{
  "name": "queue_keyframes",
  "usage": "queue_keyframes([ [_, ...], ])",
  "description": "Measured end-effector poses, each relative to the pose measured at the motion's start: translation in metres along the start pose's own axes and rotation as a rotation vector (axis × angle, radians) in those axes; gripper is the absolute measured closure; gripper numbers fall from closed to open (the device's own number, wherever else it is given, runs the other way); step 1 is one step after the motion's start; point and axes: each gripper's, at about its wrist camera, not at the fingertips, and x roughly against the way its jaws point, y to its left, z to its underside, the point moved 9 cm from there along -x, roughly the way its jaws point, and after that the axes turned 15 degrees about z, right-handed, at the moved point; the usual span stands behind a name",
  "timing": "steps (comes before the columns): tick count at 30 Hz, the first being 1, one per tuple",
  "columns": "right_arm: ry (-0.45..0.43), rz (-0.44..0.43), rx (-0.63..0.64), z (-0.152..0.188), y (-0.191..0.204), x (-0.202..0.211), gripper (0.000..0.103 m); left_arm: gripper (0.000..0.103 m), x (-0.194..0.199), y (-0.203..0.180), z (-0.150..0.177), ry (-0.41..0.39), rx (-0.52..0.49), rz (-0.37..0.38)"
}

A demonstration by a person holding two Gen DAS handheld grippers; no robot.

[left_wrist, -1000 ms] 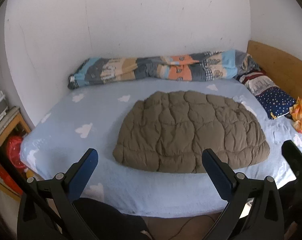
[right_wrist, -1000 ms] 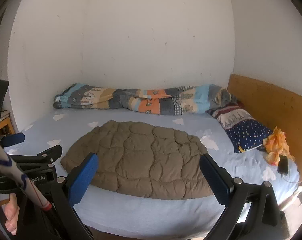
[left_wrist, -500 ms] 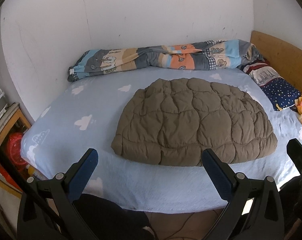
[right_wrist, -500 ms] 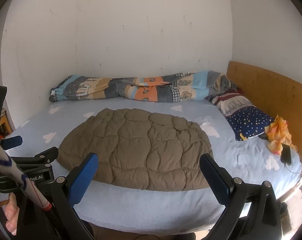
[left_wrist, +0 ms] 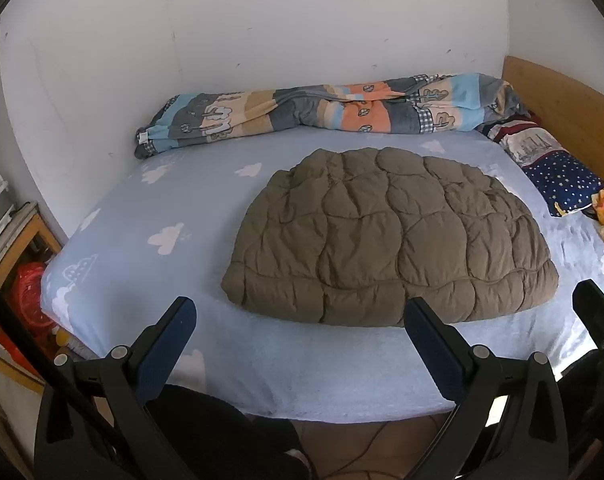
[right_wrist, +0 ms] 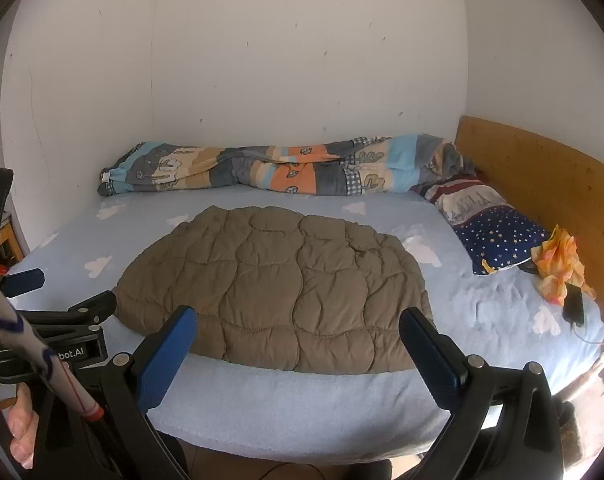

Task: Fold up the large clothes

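Both grippers have drawn slightly nearer over the last second — left gripper (left_wrist: 300, 330) and right gripper (right_wrist: 298, 332) spread wide, holding nothing. Brown quilted jacket (left_wrist: 386, 236) lies flat on the bed (left_wrist: 142, 200), ahead of both jaws — approach under way, first grab not yet made.

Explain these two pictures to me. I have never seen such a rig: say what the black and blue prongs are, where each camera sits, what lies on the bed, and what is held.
No robot here: a person carries a two-finger gripper in each hand, each with a fisheye camera looking along its fingers. One picture comes from the left gripper, the other from the right gripper. Both are open and hold nothing. On the light blue cloud-print bed sheet lies a brown quilted padded garment, spread flat. Behind it is a rolled patchwork blanket; to the right, a starry navy pillow.
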Motion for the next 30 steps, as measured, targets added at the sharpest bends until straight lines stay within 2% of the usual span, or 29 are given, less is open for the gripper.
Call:
queue_keyframes([
  [30, 0.041, 0.007, -0.005, 0.009, -0.002, -0.011, 0.000, 0.000, -0.007, 0.001, 0.006, 0.006, -0.007, -0.023],
])
